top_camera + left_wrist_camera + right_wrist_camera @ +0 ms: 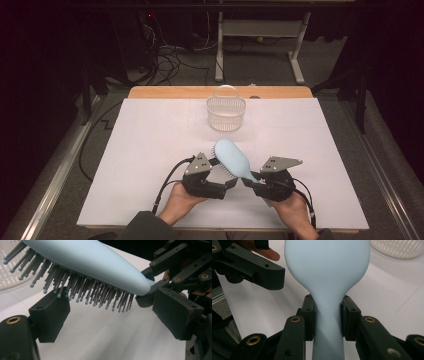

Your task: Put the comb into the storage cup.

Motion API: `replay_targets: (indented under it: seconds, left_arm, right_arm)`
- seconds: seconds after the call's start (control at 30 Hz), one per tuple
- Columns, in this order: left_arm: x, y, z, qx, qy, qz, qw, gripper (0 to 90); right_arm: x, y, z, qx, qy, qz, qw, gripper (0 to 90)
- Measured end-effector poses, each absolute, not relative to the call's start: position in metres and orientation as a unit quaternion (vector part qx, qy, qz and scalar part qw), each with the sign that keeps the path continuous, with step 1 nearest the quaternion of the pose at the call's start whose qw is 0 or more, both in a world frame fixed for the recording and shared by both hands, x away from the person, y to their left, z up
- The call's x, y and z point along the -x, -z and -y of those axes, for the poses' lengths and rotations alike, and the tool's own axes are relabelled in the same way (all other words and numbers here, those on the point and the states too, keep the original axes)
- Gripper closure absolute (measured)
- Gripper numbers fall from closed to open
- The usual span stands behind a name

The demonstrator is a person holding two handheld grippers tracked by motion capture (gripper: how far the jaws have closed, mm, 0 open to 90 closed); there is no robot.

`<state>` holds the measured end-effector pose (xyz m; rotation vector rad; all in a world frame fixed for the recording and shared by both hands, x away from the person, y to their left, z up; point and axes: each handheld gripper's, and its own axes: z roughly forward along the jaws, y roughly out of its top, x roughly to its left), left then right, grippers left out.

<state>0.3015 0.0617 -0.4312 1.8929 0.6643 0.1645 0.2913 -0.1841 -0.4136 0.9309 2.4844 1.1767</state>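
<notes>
A light blue hairbrush (pixel 233 157) hangs just above the white table sheet (pixel 145 150) near the front edge, head pointing toward the far left. My right gripper (pixel 252 179) is shut on its narrow handle; in the right gripper view both pads press on the handle (pixel 328 317) below the wide brush head (pixel 327 265). My left gripper (pixel 224 172) is open under the head. In the left gripper view the grey bristles (pixel 95 297) point down into the wide gap between its jaws (pixel 112 312), and the blue back (pixel 95 260) faces up.
A white slotted basket (pixel 226 114) with a thin hoop handle stands at the middle back of the table, beyond both grippers. The table's wooden far edge (pixel 165 92) shows behind it. A desk frame and cables lie on the floor beyond.
</notes>
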Motion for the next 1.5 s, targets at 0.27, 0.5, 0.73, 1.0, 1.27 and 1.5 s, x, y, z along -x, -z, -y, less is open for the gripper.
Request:
replay_targets:
  seconds: [0.27, 0.5, 0.73, 1.0, 1.27, 1.5]
  left_arm:
    - [-0.304, 0.431, -0.062, -0.794, -0.055, -0.289, 0.532, 13.9]
    - [-0.304, 0.429, -0.064, -0.788, -0.050, -0.298, 0.537, 13.9]
    - [-0.305, 0.427, -0.067, -0.783, -0.048, -0.306, 0.539, 14.2]
    - [-0.305, 0.429, -0.065, -0.791, -0.049, -0.306, 0.528, 14.3]
    - [-0.304, 0.429, -0.064, -0.793, -0.068, -0.303, 0.523, 14.3]
    - [-0.303, 0.427, -0.066, -0.788, -0.064, -0.306, 0.531, 14.4]
  right_arm:
    - [-0.289, 0.415, 0.176, -0.309, -0.399, -0.854, 0.127, 69.7]
    - [-0.288, 0.417, 0.169, -0.302, -0.391, -0.858, 0.136, 69.7]
    - [-0.288, 0.419, 0.162, -0.303, -0.382, -0.861, 0.142, 69.7]
    - [-0.282, 0.420, 0.147, -0.278, -0.371, -0.872, 0.155, 69.9]
    - [-0.282, 0.420, 0.144, -0.278, -0.372, -0.872, 0.154, 70.0]
    - [-0.282, 0.418, 0.142, -0.274, -0.372, -0.872, 0.162, 70.0]
